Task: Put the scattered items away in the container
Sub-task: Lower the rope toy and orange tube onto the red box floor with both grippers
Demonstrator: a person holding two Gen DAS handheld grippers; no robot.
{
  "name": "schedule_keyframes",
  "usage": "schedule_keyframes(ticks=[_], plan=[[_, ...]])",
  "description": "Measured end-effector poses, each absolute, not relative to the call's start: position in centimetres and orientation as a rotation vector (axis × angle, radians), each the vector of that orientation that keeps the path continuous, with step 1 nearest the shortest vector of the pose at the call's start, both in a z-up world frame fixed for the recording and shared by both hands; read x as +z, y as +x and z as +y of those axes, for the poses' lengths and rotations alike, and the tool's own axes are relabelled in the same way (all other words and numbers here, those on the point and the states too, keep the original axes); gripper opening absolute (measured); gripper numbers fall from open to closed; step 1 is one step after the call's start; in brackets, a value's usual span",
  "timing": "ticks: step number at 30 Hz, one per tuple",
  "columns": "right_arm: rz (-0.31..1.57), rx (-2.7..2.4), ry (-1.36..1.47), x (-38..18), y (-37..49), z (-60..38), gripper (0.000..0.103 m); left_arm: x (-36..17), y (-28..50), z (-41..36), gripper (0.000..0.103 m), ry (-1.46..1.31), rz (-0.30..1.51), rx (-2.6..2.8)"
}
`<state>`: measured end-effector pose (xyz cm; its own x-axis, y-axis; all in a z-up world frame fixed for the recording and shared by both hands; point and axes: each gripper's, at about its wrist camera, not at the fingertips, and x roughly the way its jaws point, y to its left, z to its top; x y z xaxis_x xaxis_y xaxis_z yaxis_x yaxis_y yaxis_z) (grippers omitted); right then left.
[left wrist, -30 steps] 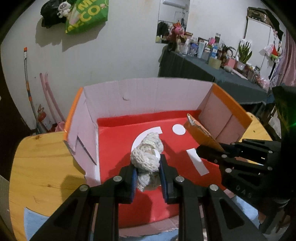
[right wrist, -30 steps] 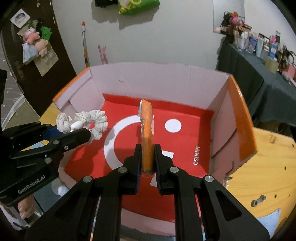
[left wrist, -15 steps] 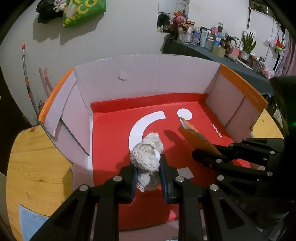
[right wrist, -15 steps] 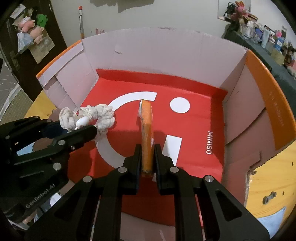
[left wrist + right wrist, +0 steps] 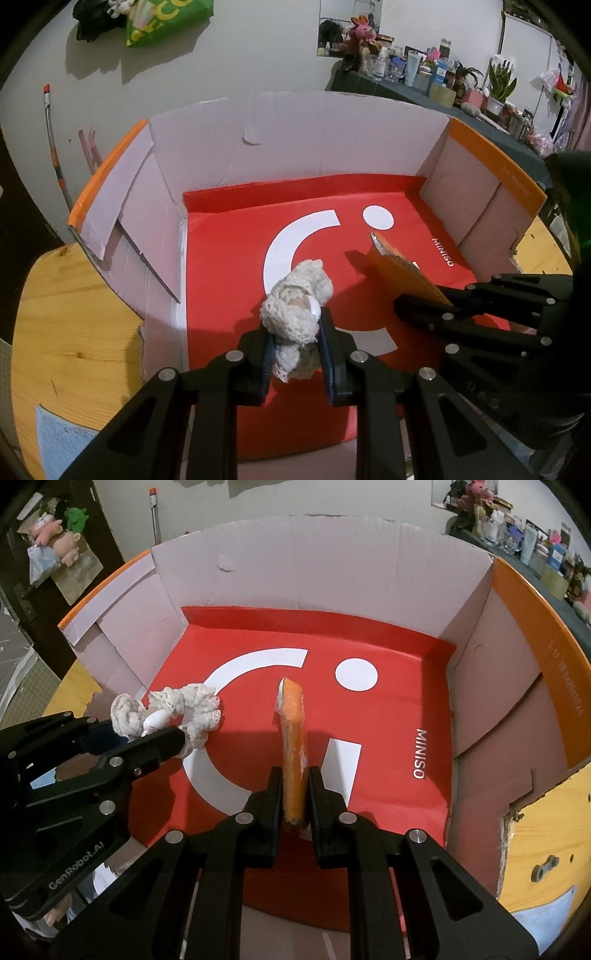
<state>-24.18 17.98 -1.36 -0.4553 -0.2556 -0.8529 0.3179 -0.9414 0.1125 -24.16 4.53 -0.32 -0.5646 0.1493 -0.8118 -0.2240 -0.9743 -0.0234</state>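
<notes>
An open cardboard box (image 5: 303, 140) with a red MINISO sheet on its floor (image 5: 388, 738) stands on a wooden table. My left gripper (image 5: 295, 350) is shut on a white crocheted scrunchie (image 5: 297, 306), held over the box's near left floor; it also shows in the right wrist view (image 5: 184, 709). My right gripper (image 5: 295, 794) is shut on a flat orange packet (image 5: 293, 734), held edge-up over the middle of the box floor. In the left wrist view the packet (image 5: 402, 269) sticks out to the right of the scrunchie.
The round wooden table (image 5: 66, 332) shows around the box, with a pale blue cloth (image 5: 59, 439) at its near left. A dark side table (image 5: 436, 96) crowded with bottles and plants stands at the back right. Orange box flaps (image 5: 535, 646) rise at the sides.
Both grippers have moved forward and down over the box, keeping hold of the scrunchie and the packet. The box floor now fills more of both views.
</notes>
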Motion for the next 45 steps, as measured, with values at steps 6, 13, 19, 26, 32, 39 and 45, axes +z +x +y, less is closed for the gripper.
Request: schedule_keyframes(ticks=[6, 13, 19, 26, 32, 39, 45], plan=[[0.087, -2.428, 1.410, -1.4, -24.2, 18.1, 0.012, -0.5, -24.2, 4.3, 0.024, -1.349, 0.112, 2.600], [0.080, -2.431, 1.412, -1.3, -24.1, 18.5, 0.012, -0.6, -24.3, 4.1, 0.025, -1.358, 0.109, 2.594], [0.101, -2.442, 1.407, -1.2, -23.9, 18.7, 0.012, -0.6, -24.4, 4.1, 0.026, -1.360, 0.108, 2.590], [0.097, -2.443, 1.407, -1.2, -23.8, 18.9, 0.012, -0.7, -24.4, 4.2, 0.028, -1.358, 0.100, 2.584], [0.110, -2.444, 1.408, -1.5, -24.1, 18.4, 0.012, -0.8, -24.4, 4.2, 0.031, -1.360, 0.106, 2.586], [0.112, -2.440, 1.413, -1.5, -24.4, 18.0, 0.013, -0.8, -24.4, 4.3, 0.031, -1.357, 0.116, 2.587], [0.113, -2.441, 1.416, -1.5, -24.6, 17.7, 0.013, -0.8, -24.4, 4.3, 0.032, -1.356, 0.119, 2.583]])
